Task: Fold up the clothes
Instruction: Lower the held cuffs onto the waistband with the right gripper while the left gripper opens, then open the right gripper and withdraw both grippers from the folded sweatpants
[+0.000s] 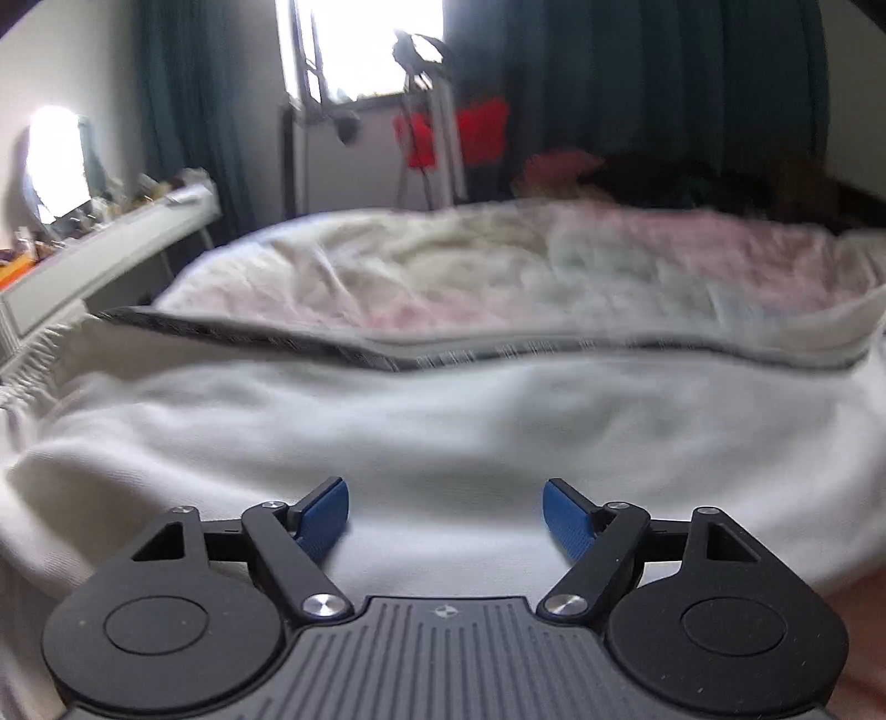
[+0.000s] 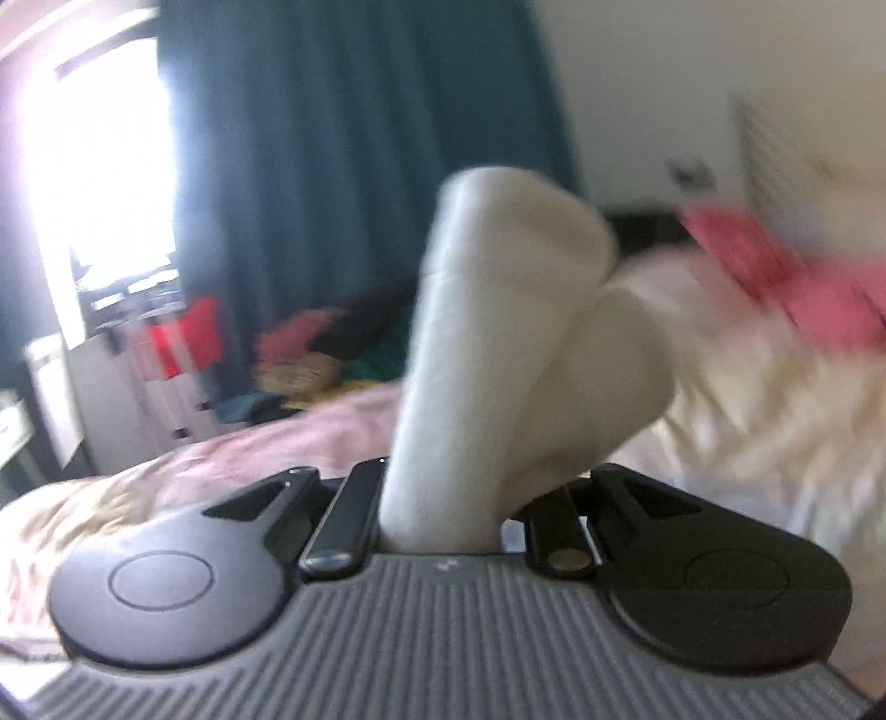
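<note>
A white garment [image 1: 443, 421] lies spread across the near part of the bed in the left wrist view, with a grey striped edge along its far side. My left gripper [image 1: 446, 512] is open just above it, blue pads [image 1: 324, 518] apart and empty. My right gripper [image 2: 443, 498] is shut on a thick fold of white cloth [image 2: 498, 332] that bulges up between the jaws and hides the fingertips. The right wrist view is blurred.
A pale pink and cream bedspread [image 1: 498, 266] covers the bed beyond. A white desk with clutter [image 1: 111, 232] stands at the left. Teal curtains [image 2: 343, 138], a bright window [image 1: 365, 44], a stand with red items [image 1: 454, 138] and a pile of clothes [image 2: 310, 354] are behind.
</note>
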